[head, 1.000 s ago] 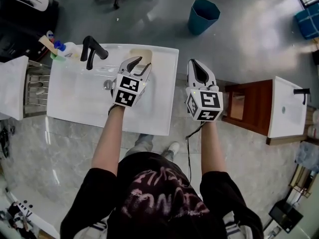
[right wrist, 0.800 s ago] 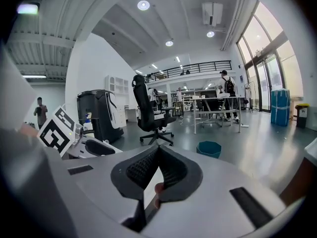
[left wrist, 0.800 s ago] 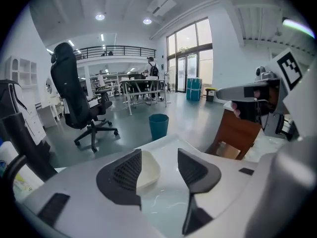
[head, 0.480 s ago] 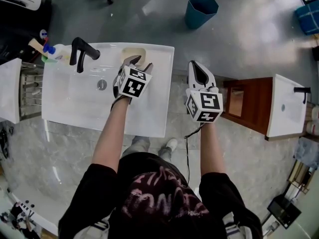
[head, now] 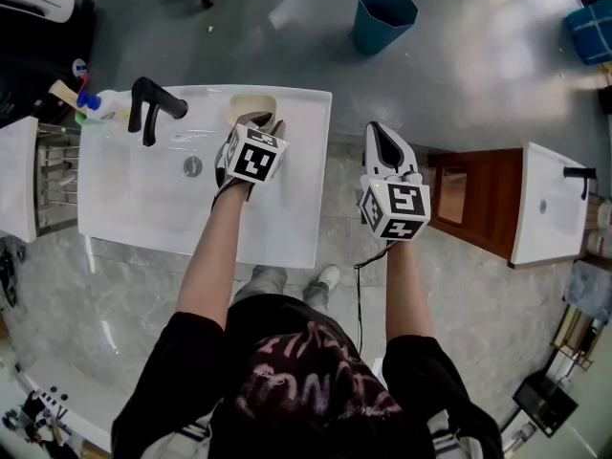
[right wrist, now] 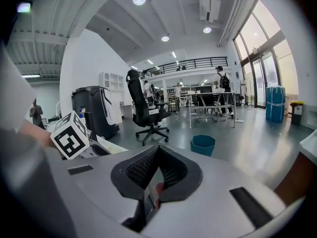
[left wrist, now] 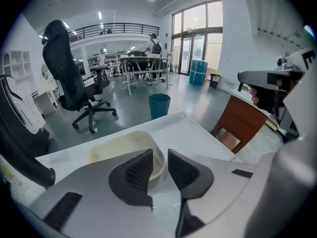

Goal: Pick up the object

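Observation:
A shallow cream dish (head: pixel 249 106) sits on the back edge of the white washbasin (head: pixel 143 208), right of the black tap (head: pixel 151 100). My left gripper (head: pixel 265 121) reaches down onto the dish's near right rim. In the left gripper view the dish (left wrist: pixel 116 150) lies just ahead, its rim in the narrow gap of my left gripper (left wrist: pixel 159 156). The jaws are closing and a gap still shows between the pads. My right gripper (head: pixel 377 130) hangs over the floor to the right of the basin, shut and empty (right wrist: pixel 157 151).
A drain (head: pixel 193 166) lies in the basin's middle. Bottles (head: pixel 94 101) stand at its back left corner. A teal bin (head: pixel 384 15) stands on the floor beyond. A wooden stand (head: pixel 473 204) and a second white basin (head: pixel 550 204) are at the right.
My left gripper has moved forward from the basin's middle to the cream dish at the back edge, and its jaws have narrowed. The right gripper has barely moved.

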`<state>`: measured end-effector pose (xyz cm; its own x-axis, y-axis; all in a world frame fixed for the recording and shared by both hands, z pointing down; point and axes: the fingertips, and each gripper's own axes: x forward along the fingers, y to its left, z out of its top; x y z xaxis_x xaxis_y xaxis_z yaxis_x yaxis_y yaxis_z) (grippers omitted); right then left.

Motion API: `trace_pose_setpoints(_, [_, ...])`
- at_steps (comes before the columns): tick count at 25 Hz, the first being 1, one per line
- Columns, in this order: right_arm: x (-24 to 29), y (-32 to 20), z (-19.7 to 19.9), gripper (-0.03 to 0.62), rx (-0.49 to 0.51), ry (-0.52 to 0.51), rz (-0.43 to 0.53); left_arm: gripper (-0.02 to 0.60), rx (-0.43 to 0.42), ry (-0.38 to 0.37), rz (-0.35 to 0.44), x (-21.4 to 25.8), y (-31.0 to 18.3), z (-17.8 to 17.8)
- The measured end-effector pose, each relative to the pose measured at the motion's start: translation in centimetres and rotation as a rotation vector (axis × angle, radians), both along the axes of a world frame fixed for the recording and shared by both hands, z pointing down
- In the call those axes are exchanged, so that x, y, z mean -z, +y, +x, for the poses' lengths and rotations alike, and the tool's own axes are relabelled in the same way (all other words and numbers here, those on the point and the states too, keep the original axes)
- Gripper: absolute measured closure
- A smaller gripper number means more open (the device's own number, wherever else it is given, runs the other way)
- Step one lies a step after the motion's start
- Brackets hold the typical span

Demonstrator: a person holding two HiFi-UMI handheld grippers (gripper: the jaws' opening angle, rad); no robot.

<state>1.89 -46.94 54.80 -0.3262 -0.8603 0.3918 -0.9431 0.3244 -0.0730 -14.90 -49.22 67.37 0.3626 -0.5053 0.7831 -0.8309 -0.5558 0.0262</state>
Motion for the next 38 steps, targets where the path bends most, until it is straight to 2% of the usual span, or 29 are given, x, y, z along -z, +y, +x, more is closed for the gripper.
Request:
trace_pose_setpoints(4, [-0.2, -0.1, 0.2, 0.579, -0.007, 0.002, -0.005, 0.520, -0.015, -0.019, 0.003, -0.1, -0.2, -0.1])
trace_pose_setpoints(10, [-0.1, 0.1, 0.1, 0.579, -0.007, 0.003, -0.006, 0.529, -0.032, -0.025, 0.009, 0.1, -0.1, -0.1])
trace_pose_setpoints(16, [0.5, 0.5, -0.3, 0.579, 0.000, 0.000, 0.001, 0.540, 0.004, 0.004, 0.037, 1.5, 0.0, -0.6])
trace_pose_setpoints(38, [5.8, 4.5, -2.2, 0.579, 0.044, -0.031, 0.090, 0.543, 0.115, 0.127, 0.238, 11.8, 4.6, -2.2])
